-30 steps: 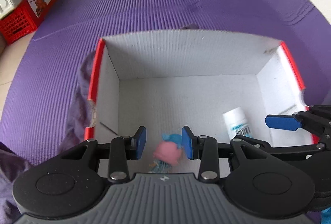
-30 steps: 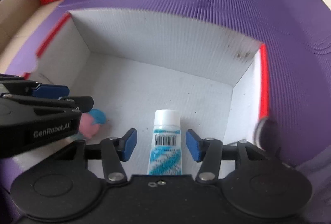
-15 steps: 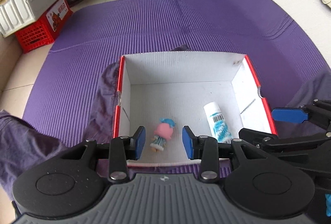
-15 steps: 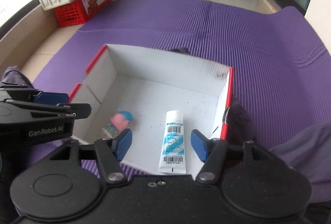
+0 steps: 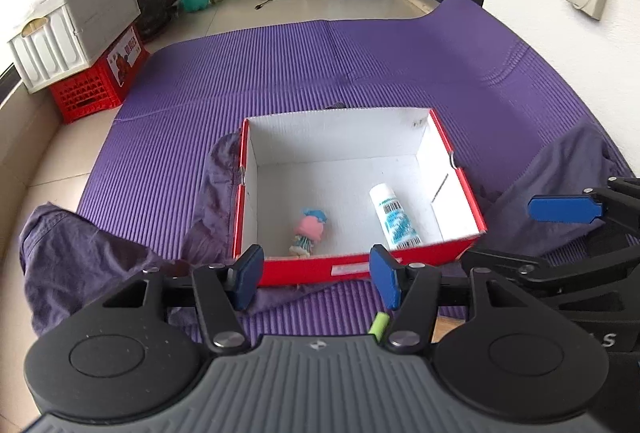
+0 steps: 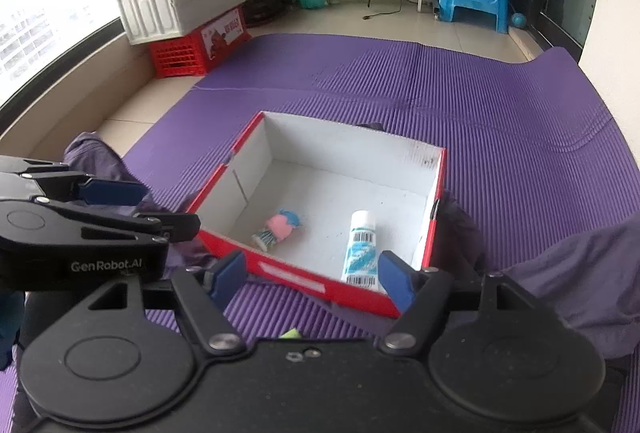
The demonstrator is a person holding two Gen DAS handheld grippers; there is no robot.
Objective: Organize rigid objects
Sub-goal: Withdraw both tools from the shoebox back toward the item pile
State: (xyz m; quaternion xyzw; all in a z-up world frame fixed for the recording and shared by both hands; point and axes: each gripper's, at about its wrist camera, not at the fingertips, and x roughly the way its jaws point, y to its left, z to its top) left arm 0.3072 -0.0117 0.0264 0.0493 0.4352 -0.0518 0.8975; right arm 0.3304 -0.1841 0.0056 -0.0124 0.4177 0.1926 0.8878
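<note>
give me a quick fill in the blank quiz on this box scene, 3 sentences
1. The toy doll and the tube both lie inside the red ____.
2. The box sits on a ____ coloured mat.
3. Nothing is between the jaws of the left hand-held gripper, so it is ____.

Missing words: box; purple; open

Your left gripper (image 5: 318, 275) and right gripper (image 6: 310, 279) both point steeply downward, side by side. Jaws on each have just been opening and stand apart, with nothing between the pads.
</note>
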